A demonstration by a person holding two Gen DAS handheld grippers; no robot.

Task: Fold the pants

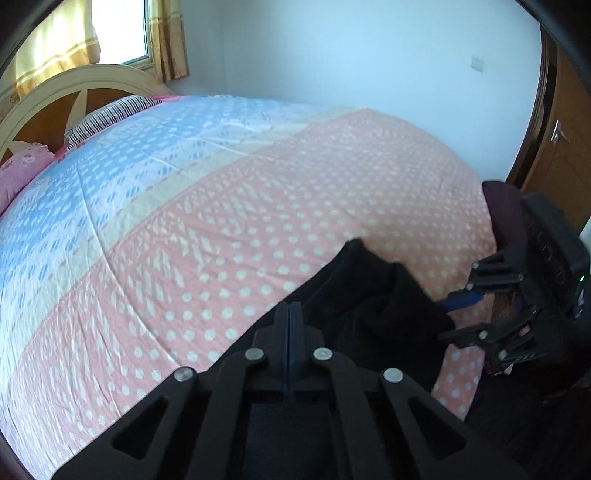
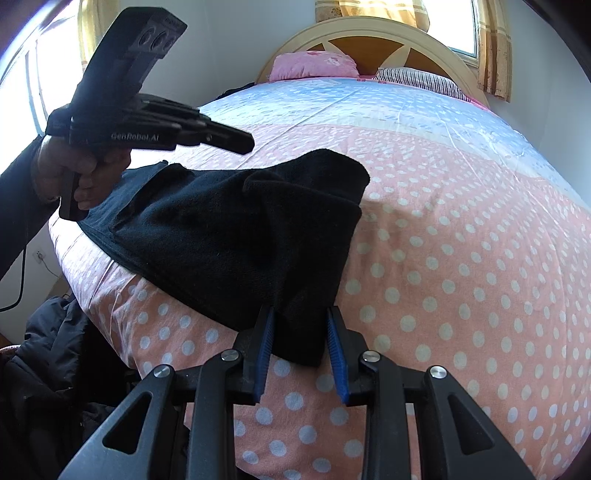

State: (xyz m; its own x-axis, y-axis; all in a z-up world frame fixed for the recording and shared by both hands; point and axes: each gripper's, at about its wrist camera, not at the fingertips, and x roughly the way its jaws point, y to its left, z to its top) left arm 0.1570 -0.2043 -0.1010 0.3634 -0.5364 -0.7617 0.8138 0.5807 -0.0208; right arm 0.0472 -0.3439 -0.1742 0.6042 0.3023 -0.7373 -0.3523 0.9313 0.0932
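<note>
Black pants (image 2: 240, 236) folded on the polka-dot bed (image 2: 461, 258), left gripper (image 1: 290, 314) jaws clenched empty above them, right gripper (image 2: 300, 339) jaws parted, astride the pants' near corner, grip unclear

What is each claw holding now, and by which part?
The right claw grips the black pants by their near corner. The left claw is shut in the air above them and holds nothing.

The pants (image 2: 236, 236) lie on the bed (image 2: 461, 258) near its edge, just ahead of the right gripper (image 2: 300, 332) (one corner between its fingers); the left gripper (image 2: 236, 142) hangs above their far-left end; pillows (image 2: 314, 64) lie far ahead at the headboard (image 2: 369, 33).
</note>
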